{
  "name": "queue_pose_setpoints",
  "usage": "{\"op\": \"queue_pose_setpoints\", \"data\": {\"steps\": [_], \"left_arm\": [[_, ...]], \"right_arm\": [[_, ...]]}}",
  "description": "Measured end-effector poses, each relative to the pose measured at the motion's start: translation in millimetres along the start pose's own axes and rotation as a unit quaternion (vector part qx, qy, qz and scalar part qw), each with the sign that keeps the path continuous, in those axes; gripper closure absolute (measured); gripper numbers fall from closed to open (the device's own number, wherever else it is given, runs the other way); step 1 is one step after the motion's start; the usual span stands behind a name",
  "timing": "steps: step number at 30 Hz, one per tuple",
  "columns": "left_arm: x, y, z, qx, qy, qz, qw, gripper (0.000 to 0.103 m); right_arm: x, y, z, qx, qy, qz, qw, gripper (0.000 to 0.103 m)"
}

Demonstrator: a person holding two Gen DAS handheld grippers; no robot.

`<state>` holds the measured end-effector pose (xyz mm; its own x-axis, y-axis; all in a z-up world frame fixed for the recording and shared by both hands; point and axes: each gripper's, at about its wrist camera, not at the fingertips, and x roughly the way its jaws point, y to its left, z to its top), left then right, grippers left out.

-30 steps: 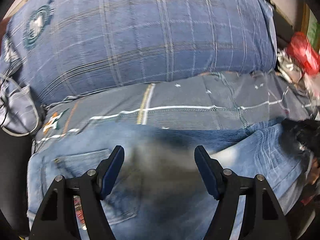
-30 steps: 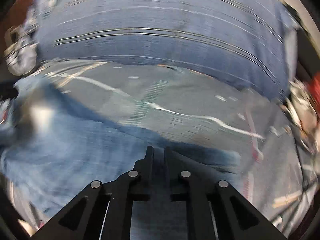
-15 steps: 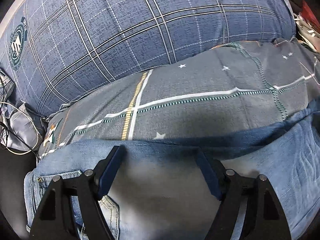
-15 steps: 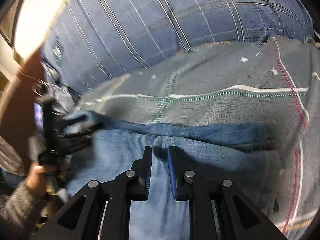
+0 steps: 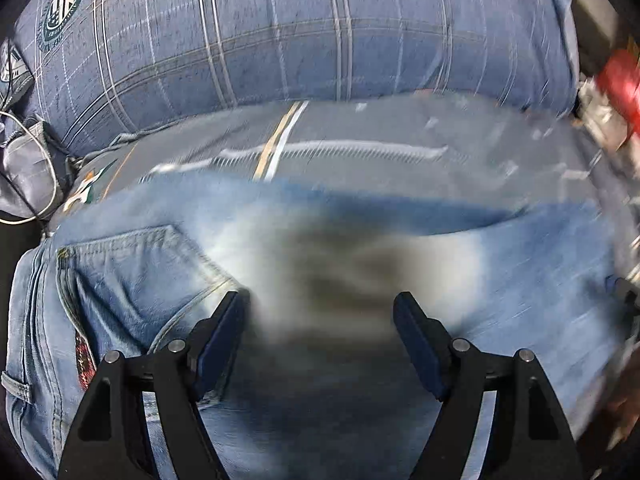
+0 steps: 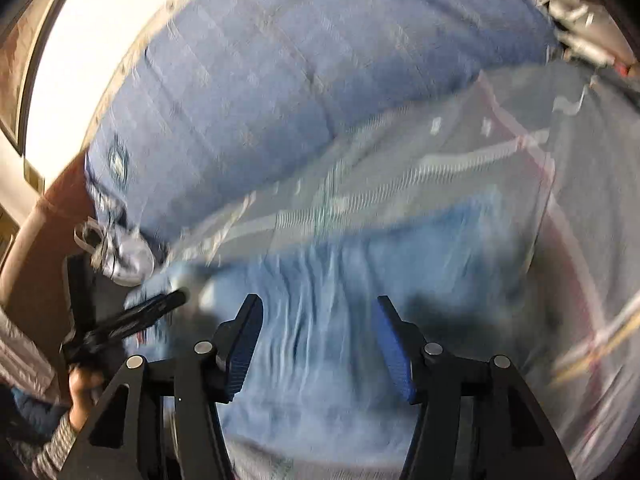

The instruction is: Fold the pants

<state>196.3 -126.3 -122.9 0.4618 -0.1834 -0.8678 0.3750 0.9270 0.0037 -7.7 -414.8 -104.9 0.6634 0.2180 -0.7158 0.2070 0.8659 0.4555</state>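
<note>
Light blue jeans (image 5: 500,280) lie folded across a grey patterned bed sheet (image 5: 360,152), back pocket (image 5: 132,276) at the left. My left gripper (image 5: 320,312) is open and empty, just above the jeans near the pocket. In the right wrist view the jeans (image 6: 340,300) fill the lower middle. My right gripper (image 6: 318,320) is open and empty above them. The left gripper (image 6: 132,316) shows there at the left edge, held by a hand. Both views are motion-blurred.
A large blue plaid pillow (image 5: 300,32) lies behind the jeans, also in the right wrist view (image 6: 280,100). A grey pouch with a cord (image 5: 28,168) sits at the left bed edge. Red and silver clutter (image 5: 616,88) lies at the right.
My right gripper has opened and let go of the jeans, then lifted back. My left gripper stayed open and pulled back, so more of the jeans shows.
</note>
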Motion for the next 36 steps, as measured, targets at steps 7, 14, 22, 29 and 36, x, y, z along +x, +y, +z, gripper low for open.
{"op": "queue_pose_setpoints", "data": {"steps": [7,14,22,29,36], "left_arm": [[-23,51,-15,-0.087,-0.017,-0.050,0.9947,0.027],[-118,-12,-48,-0.011,-0.113,0.047,0.9924,0.026],[-177,-72,-74,0.069,-0.169,0.060,0.9814,0.026],[-170,-97,-70,0.084,-0.153,0.048,0.9835,0.026],[-143,-130,-33,0.113,-0.115,-0.037,0.9862,0.026]], "right_arm": [[-59,-75,-20,0.117,-0.092,-0.144,0.978,0.042],[-85,-72,-44,0.110,-0.116,-0.098,0.982,0.039],[-72,-50,-59,0.107,-0.093,-0.076,0.987,0.039],[-71,-41,-65,0.086,-0.093,-0.067,0.990,0.039],[-69,-43,-55,0.059,-0.109,-0.048,0.991,0.039]]}}
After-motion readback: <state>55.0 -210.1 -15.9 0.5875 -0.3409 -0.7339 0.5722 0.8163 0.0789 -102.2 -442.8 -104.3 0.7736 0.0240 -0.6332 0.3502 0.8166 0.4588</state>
